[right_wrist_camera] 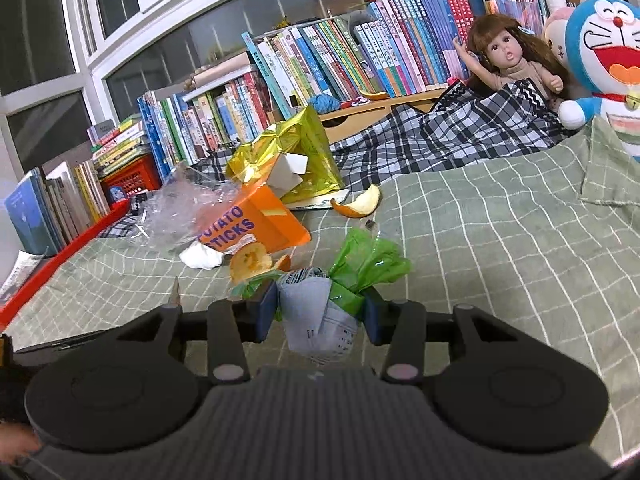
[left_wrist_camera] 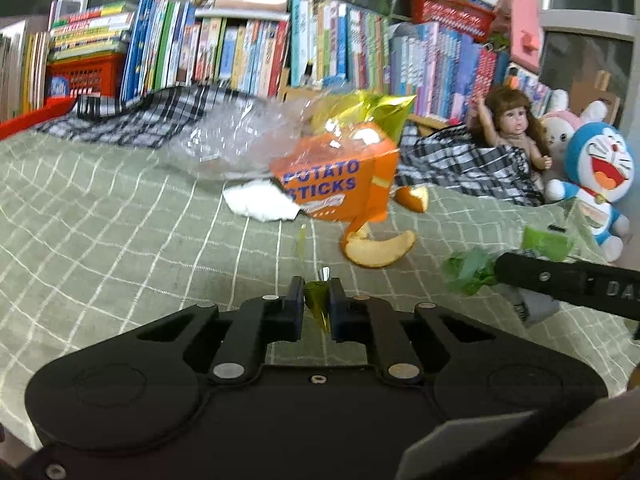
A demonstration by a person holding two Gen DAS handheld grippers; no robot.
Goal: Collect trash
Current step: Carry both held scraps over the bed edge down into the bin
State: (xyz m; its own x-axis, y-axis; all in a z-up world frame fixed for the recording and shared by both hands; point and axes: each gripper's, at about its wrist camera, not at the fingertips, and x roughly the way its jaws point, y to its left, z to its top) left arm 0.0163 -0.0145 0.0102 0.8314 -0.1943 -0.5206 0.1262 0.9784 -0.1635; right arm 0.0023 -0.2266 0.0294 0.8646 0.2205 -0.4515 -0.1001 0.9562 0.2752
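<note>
- Stretching across both views is a pale green bedspread with a white grid pattern (left_wrist_camera: 100, 216), and rows of upright colourful children's books (left_wrist_camera: 248, 52) are lining the top of each frame behind it.
- Lying along the far edge of the bedspread is a rumpled black-and-white checked blanket (right_wrist_camera: 420, 144).
- Sitting at the upper right of both views are a brown-haired baby doll (right_wrist_camera: 508, 56) and a blue-and-white cartoon cat plush toy (right_wrist_camera: 604, 40), with a pink-and-white rabbit plush (left_wrist_camera: 560, 128) between them.
- Gathering at the middle of the bedspread is the trash: an orange cardboard box printed POTATO STICKS (left_wrist_camera: 336, 184), a crumpled clear plastic bag (left_wrist_camera: 232, 144) touching it on the left, a gold foil wrapper (right_wrist_camera: 288, 152) just behind it, a crumpled white tissue (left_wrist_camera: 260, 200) at its lower left corner, and curved orange peel pieces (left_wrist_camera: 376, 248) in front of and beside it.
- Pinching a small yellow-green scrap of shiny wrapper (left_wrist_camera: 316, 304) is the left gripper (left_wrist_camera: 316, 300), at the lower middle of the left wrist view; its jaws are standing nearly together with the scrap squeezed between the pads.
- Clamping a bundle of grey printed paper and crumpled green plastic film (right_wrist_camera: 324, 312) is the right gripper (right_wrist_camera: 320, 312), its jaws standing partway apart with the bundle filling the gap, in the centre of the right wrist view.
</note>
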